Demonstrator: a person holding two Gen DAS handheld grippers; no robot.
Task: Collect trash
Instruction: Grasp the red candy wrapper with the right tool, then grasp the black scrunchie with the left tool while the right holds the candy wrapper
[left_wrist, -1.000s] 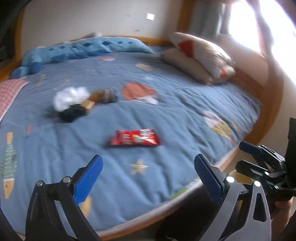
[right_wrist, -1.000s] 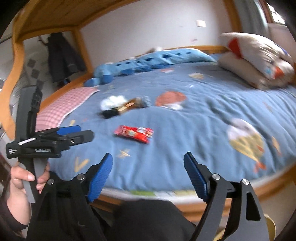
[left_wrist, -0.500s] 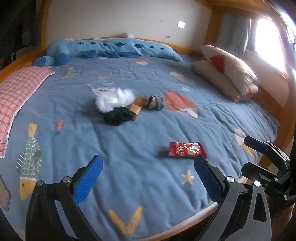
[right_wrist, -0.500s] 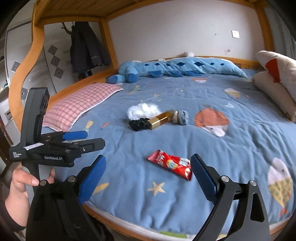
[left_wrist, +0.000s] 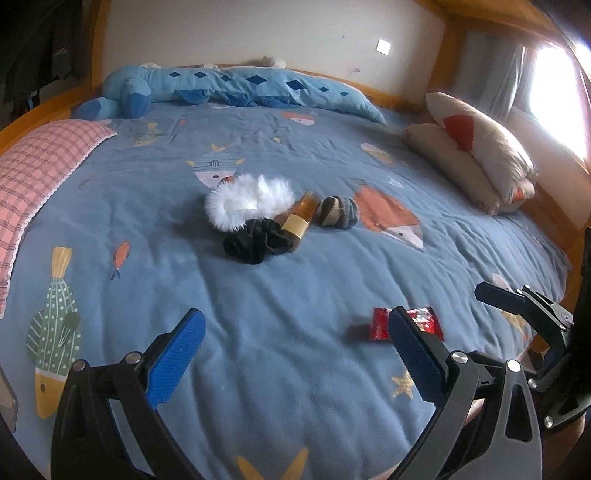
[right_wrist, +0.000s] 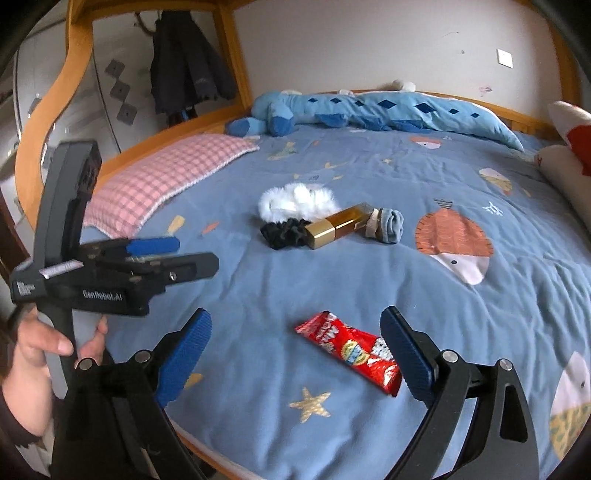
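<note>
Both grippers stood wide and empty: left gripper (left_wrist: 295, 345), right gripper (right_wrist: 295, 350). The wrapper (right_wrist: 349, 350) lay flat on the blanket (right_wrist: 517, 295) near the bed's front edge, just ahead of the right gripper. Risk: pads pinching soft blanket with the thin foil, or sliding it off. Bottle (right_wrist: 334, 225) possibly trash too; unclear.

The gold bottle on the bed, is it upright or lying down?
Lying down: the gold bottle rests on its side on the blanket, touching the black scrunchie.
</note>
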